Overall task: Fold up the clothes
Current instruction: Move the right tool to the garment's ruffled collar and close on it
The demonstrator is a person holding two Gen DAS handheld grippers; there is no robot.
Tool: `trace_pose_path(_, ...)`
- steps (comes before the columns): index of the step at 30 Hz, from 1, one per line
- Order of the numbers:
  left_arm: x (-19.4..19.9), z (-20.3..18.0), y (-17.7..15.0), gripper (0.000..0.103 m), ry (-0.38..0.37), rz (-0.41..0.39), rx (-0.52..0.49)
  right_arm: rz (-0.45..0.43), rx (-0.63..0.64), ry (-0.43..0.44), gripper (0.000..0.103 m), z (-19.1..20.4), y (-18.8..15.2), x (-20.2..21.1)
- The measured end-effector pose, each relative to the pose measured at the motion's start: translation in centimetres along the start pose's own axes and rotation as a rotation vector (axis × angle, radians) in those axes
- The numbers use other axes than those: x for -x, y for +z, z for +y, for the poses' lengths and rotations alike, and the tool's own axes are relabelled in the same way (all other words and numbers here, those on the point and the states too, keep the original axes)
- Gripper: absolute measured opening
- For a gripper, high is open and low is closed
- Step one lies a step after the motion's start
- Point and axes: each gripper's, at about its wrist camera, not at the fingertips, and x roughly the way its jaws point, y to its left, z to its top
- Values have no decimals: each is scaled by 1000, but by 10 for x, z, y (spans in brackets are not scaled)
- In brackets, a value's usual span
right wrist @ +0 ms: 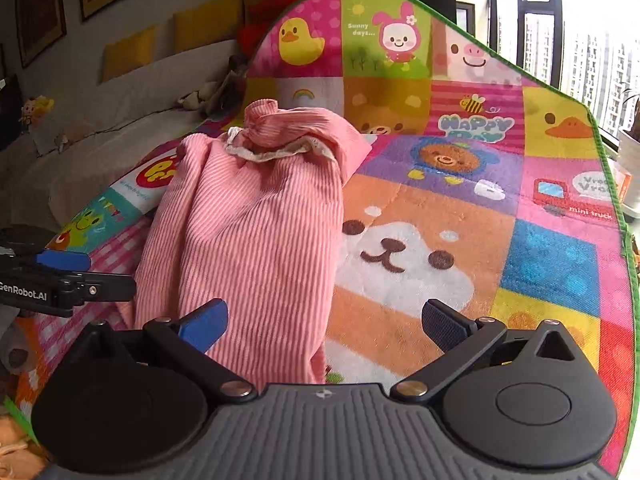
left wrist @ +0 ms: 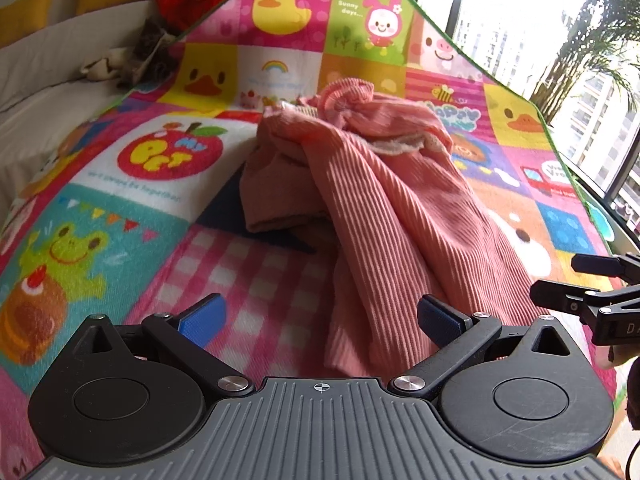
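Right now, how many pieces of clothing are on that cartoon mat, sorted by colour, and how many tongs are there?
Pink ribbed garment: 1
Dark blue folded piece under the pink pile: 1, only a corner shows
Tongs: 2, left tongs and right tongs, both open
Total: 4

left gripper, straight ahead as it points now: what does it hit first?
Most likely the pink ribbed garment: its near end already lies between the open left gripper fingers. Depth is unclear, so it may skim above the cloth.
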Motion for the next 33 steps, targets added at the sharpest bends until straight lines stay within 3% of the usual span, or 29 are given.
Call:
trace_pose_path(4, -31, 16, 26, 103, 0, 19, 39, 65, -132, 30, 103, -32, 18, -30)
trace_pose_path(10, -66, 28, 33, 103, -14, 100, 39, 108, -227, 62, 103, -51, 25, -53)
trace_pose_path(16, -72, 28, 28, 103, -25, 109, 28, 102, -239, 80, 103, -55, 25, -55)
trace_pose_path(21, -71, 30, 26, 103, -38, 103, 27, 94, -385, 111, 103, -70, 27, -55)
trace_pose_path(26, -69, 31, 23, 103, -59, 91, 1, 119, -276, 99, 103, -60, 35, -57)
trace_pose_path(31, -65, 37, 24, 103, -103, 76, 13, -67, 37, 45, 102, -19, 72, -56)
trace_pose_path(33, -62, 42, 27, 103, -138, 58, 34, -133, 172, 38, 93, 2, 92, -62)
